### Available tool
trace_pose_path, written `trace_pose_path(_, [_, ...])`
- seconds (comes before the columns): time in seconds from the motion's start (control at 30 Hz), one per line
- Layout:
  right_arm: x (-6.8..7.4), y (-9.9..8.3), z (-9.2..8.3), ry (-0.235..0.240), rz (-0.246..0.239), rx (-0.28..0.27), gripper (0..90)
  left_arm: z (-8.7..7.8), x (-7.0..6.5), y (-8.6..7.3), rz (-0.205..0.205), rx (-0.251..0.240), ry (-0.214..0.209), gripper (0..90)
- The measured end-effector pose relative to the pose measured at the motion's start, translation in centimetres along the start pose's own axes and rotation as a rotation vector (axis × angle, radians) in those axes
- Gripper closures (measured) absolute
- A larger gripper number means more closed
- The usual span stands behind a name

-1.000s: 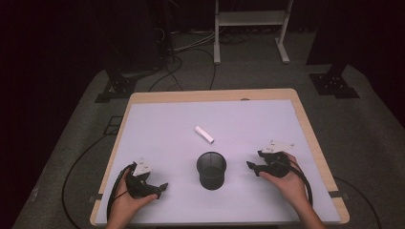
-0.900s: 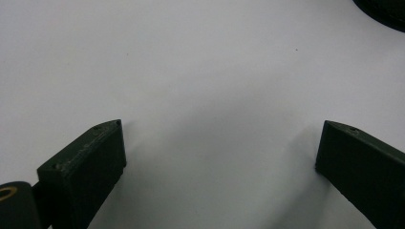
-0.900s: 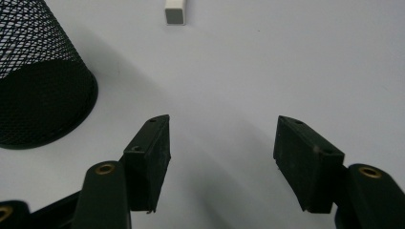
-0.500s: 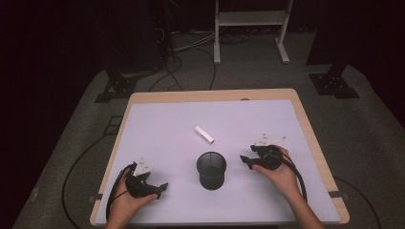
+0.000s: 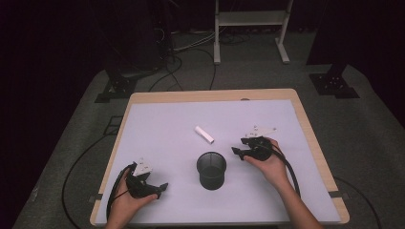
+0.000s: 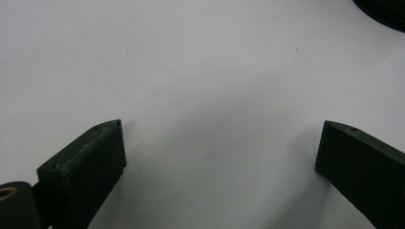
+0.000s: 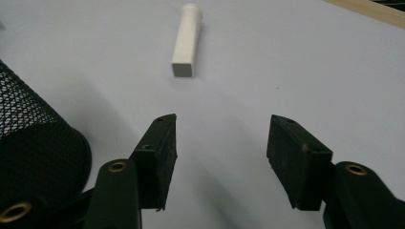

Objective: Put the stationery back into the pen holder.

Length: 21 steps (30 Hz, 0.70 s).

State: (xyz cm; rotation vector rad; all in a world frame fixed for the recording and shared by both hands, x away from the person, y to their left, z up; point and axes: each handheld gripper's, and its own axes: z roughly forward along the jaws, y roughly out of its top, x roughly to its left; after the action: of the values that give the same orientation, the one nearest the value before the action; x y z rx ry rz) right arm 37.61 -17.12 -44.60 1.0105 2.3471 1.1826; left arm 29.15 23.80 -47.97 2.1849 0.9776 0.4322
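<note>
High view: the right gripper point(image 5: 237, 151) approaches the white stick point(image 5: 204, 134), which lies on the table point(image 5: 157, 124) beyond the mesh cup point(image 5: 211, 170); the left gripper point(image 5: 161, 187) rests released.

Right gripper view: jaws half-spread, just narrowing, empty; the stick point(image 7: 185, 40) lies ahead. Next comes straddling it squarely.

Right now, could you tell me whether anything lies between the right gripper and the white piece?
Nothing visible does. The right gripper faces the white piece across bare table, jaws open and empty; the mesh cup stands off to one side.
</note>
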Motion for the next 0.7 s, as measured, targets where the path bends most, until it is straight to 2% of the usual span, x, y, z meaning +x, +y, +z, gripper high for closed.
trace_pose_path(0.43, [0.9, 2.2, 2.8, 0.035, -0.029, 0.007, 46.9, 0.0, 0.0, 0.0, -0.002, 0.000, -0.002, 2.2])
trace_pose_path(0.57, [1.1, 2.7, 3.5, 0.040, -0.017, -0.001, 48.6, 0.0, 0.0, 0.0, -0.002, 0.000, -0.002, 2.2])
trace_pose_path(0.7, [1.3, 3.3, 4.2, 0.048, -0.041, 0.004, 49.6, 0.0, 0.0, 0.0, -0.003, 0.000, -0.003, 2.2])
